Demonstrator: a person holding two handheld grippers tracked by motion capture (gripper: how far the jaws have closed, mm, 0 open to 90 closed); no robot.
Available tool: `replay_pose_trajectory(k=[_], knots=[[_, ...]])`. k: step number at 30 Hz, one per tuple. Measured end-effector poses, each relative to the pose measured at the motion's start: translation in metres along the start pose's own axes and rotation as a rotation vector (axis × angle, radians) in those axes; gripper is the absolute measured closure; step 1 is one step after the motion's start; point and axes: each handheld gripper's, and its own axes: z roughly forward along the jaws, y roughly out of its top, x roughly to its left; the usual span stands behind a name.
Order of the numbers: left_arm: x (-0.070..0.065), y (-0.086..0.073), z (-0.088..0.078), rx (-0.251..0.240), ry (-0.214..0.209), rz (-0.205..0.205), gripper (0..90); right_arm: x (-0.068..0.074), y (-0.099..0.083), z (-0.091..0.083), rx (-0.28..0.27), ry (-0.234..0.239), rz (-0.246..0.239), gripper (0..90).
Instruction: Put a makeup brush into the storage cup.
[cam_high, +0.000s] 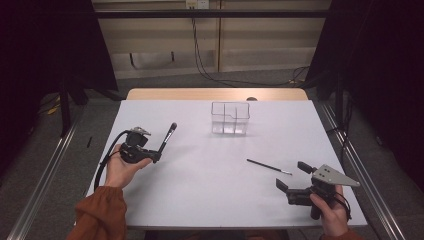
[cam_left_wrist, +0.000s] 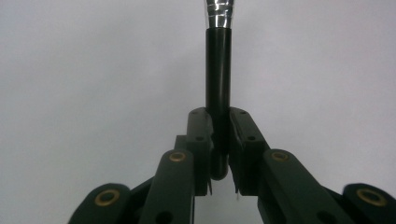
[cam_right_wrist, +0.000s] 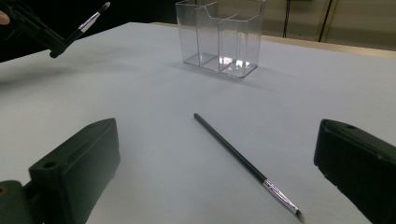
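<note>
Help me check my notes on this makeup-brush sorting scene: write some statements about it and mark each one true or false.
1. The left gripper is shut on a black-handled brush. True.
2. The thin brush stands inside the clear organizer. False: it lies flat on the white table.
3. The right gripper is open, holding nothing. True.
4. The clear organizer already holds a brush. False: its compartments are empty.
5. The thin brush lies between the organizer and the right gripper. True.
</note>
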Motion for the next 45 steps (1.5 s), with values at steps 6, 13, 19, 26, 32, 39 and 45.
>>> replay_pose_trajectory(k=[6,13,19,26,32,39,45], knots=[[-0.004,-0.004,-0.003,-0.092,-0.005,0.004,79.8,0.0,0.0,0.0,0.0,0.0,0.0,0.0],[-0.01,-0.01,-0.003,-0.14,-0.037,-0.001,79.8,0.0,0.0,0.0,0.001,0.001,-0.003,0.0],[-0.014,-0.017,-0.004,-0.21,-0.037,0.002,79.8,0.0,0.0,0.0,0.001,0.0,-0.003,0.0],[-0.016,-0.022,0.0,-0.285,-0.038,0.017,79.8,0.0,0.0,0.0,0.002,0.0,-0.003,0.0],[-0.018,-0.025,-0.004,-0.358,-0.033,0.024,79.7,0.0,0.0,0.0,-0.001,0.002,0.0,0.0],[-0.022,-0.03,-0.006,-0.41,-0.045,0.02,79.7,0.0,0.0,0.001,-0.001,0.006,0.001,0.0],[-0.025,-0.034,-0.009,-0.464,-0.066,0.03,79.7,0.0,0.0,0.002,-0.003,0.01,0.004,0.0]])
